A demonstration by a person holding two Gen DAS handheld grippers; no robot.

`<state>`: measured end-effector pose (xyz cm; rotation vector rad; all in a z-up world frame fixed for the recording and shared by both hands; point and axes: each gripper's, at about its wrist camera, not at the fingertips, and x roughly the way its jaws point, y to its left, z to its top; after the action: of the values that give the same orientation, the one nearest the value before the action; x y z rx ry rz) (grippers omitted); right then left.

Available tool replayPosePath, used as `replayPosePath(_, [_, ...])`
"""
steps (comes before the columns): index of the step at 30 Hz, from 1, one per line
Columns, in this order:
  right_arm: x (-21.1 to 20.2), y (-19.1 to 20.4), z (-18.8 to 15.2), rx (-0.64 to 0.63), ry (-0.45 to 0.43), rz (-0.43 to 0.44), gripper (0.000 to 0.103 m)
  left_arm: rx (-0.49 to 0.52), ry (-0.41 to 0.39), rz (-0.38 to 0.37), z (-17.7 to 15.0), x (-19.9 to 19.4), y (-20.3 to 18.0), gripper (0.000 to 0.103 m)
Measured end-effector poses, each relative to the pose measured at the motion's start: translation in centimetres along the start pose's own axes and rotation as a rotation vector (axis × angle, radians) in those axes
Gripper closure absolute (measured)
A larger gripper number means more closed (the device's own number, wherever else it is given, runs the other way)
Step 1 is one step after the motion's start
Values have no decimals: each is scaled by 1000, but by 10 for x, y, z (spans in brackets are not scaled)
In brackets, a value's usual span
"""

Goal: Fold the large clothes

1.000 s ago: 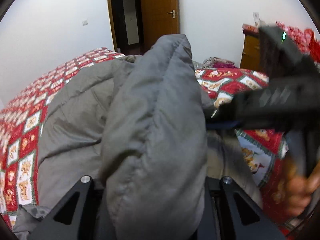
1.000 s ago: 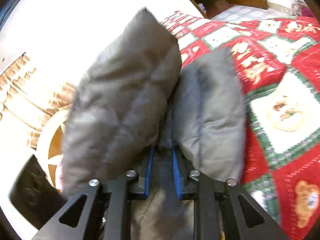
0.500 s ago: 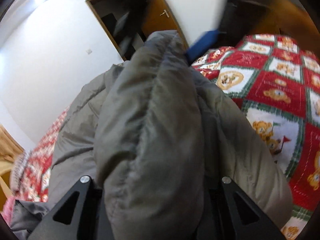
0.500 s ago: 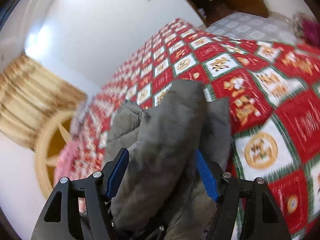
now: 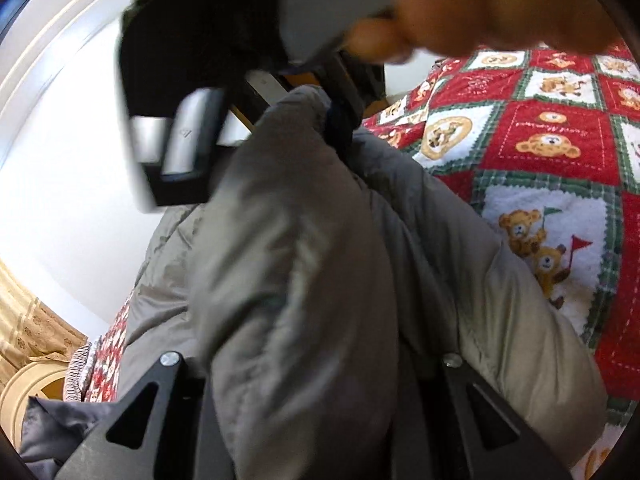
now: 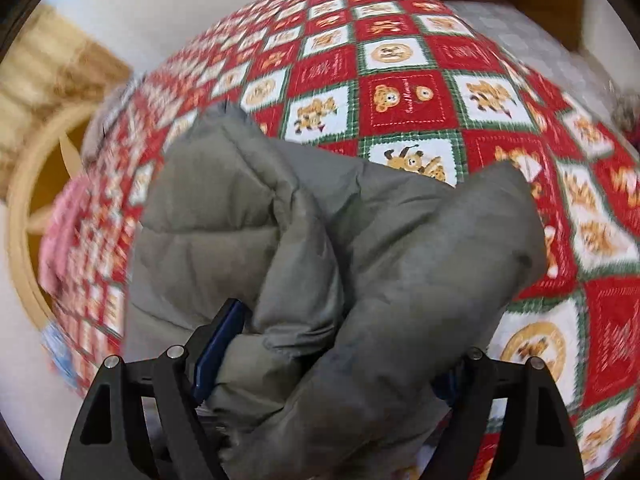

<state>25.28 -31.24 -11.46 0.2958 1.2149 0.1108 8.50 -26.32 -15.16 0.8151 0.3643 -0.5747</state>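
1. Where writing appears at all, it is stitched script on a red square of the quilt (image 6: 408, 100), beside a bear's face, too small to read; other squares carry bears holding flags (image 5: 540, 248).
2. Grey padded jacket (image 6: 332, 248): bunched on the quilt-covered bed, rising in thick folds that fill the middle of both wrist views.
3. Left gripper (image 5: 312, 420): jaws drawn close, pinching a thick fold of the jacket (image 5: 304, 264), which hides the fingertips.
4. Right gripper (image 6: 324, 364): jaws have just been opening and stand spread, with jacket folds bulging between the blue pads (image 6: 218, 344); whether the pads still press cannot be told.
5. Obstruction, left view: the right gripper's dark body (image 5: 176, 92) and the hand (image 5: 492, 0) holding it, both blurred, block the upper frame.
6. Surroundings: white wall (image 6: 152, 8), tan curtain (image 5: 28, 332), round wooden frame (image 6: 24, 208).
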Motion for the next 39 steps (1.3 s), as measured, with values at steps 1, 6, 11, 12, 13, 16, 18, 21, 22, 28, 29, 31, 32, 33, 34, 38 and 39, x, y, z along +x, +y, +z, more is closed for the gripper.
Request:
replayPosePath(1, [-2, -3, -4, -7, -1, -4, 46, -12, -3, -19, 1, -6, 2, 78])
replayPosePath(6, [-9, -41, -24, 105, -61, 179, 55, -57, -44, -177, -5, -30, 33, 28])
replayPosePath(11, [2, -73, -47, 236, -118, 320, 56, -128, -101, -407, -23, -82, 78, 2])
replayPosePath(12, [5, -77, -51, 253, -128, 339, 56, -187, -105, -476, -27, -90, 99, 2])
replayPosePath(13, [6, -79, -54, 261, -136, 352, 56, -266, -117, -524, -31, -95, 123, 2])
replayPosePath(16, [6, -80, -61, 243, -171, 359, 59, -542, -134, -582, -40, -81, 199, 0])
replayPosePath(18, [4, -76, -64, 226, -185, 342, 59, -774, -104, -574, -55, -49, 251, 0])
replayPosePath(21, [1, -70, -69, 216, -205, 291, 59, -991, 50, -559, -77, 20, 283, 0])
replayPosePath(22, [-2, -69, -72, 216, -217, 277, 58, -1032, 114, -571, -82, 47, 283, 1])
replayPosePath(28, [-24, -60, -96, 203, -309, 144, 41, -1035, 237, -713, -87, 114, 251, 1])
replayPosePath(29, [-28, -59, -99, 196, -316, 110, 39, -1006, 247, -723, -83, 120, 241, 1])
replayPosePath(31, [-34, -56, -101, 179, -329, 47, 33, -971, 264, -747, -82, 130, 231, 0])
replayPosePath(32, [-37, -57, -101, 177, -330, 28, 33, -967, 272, -767, -81, 129, 226, 0])
replayPosePath(33, [-40, -59, -101, 175, -332, 9, 33, -967, 280, -784, -79, 128, 227, 0])
replayPosePath(34, [-42, -58, -100, 169, -338, -17, 33, -970, 282, -794, -82, 130, 226, 0])
replayPosePath(38, [-35, -57, -89, 151, -299, -92, 34, -962, 269, -828, -85, 129, 228, 0])
replayPosePath(39, [-29, -54, -86, 136, -276, -87, 41, -952, 264, -827, -83, 128, 226, 0])
